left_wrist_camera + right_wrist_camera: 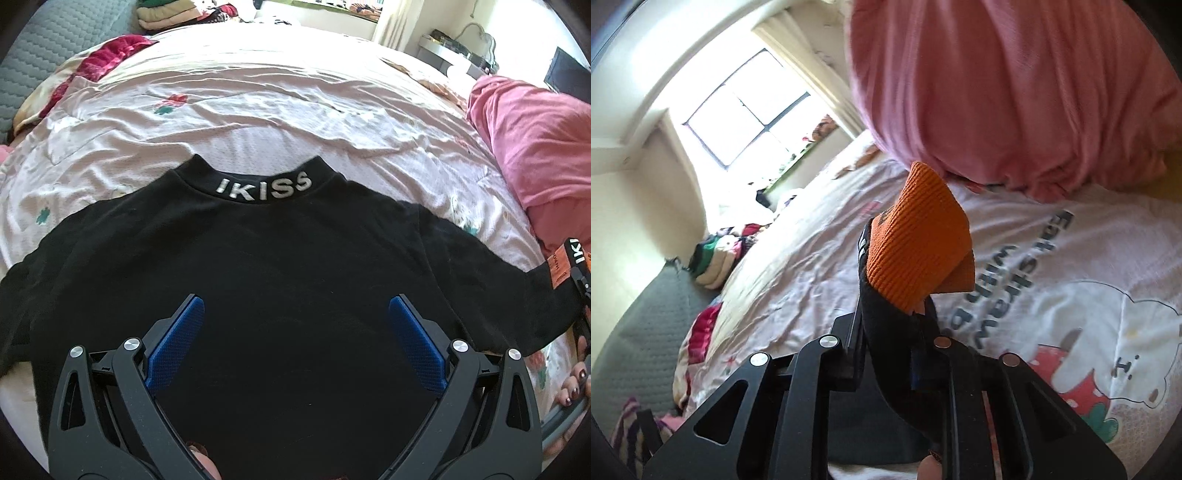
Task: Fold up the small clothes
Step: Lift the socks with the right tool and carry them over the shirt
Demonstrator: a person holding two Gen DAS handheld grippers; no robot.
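Observation:
A black shirt (258, 266) with "IKISS" on its collar (264, 186) lies flat on the bed, collar away from me. My left gripper (295, 314) hovers open over the shirt's middle, blue pads (177, 343) wide apart with nothing between them. At the right edge of the left wrist view, the shirt's right sleeve end (561, 273) with its orange label is pinched and raised by my right gripper (583, 291). In the right wrist view, my right gripper (897, 321) is shut on the black sleeve (886, 339), whose orange ribbed cuff (919, 243) sticks up past the fingers.
The bed has a white printed sheet (258, 110). A pink pillow (535, 147) lies at the right, also seen as a pink pillow (1015, 85) close ahead of the right gripper. Folded clothes (170, 14) are stacked at the far edge. A hand with painted nails (572, 387) shows at lower right.

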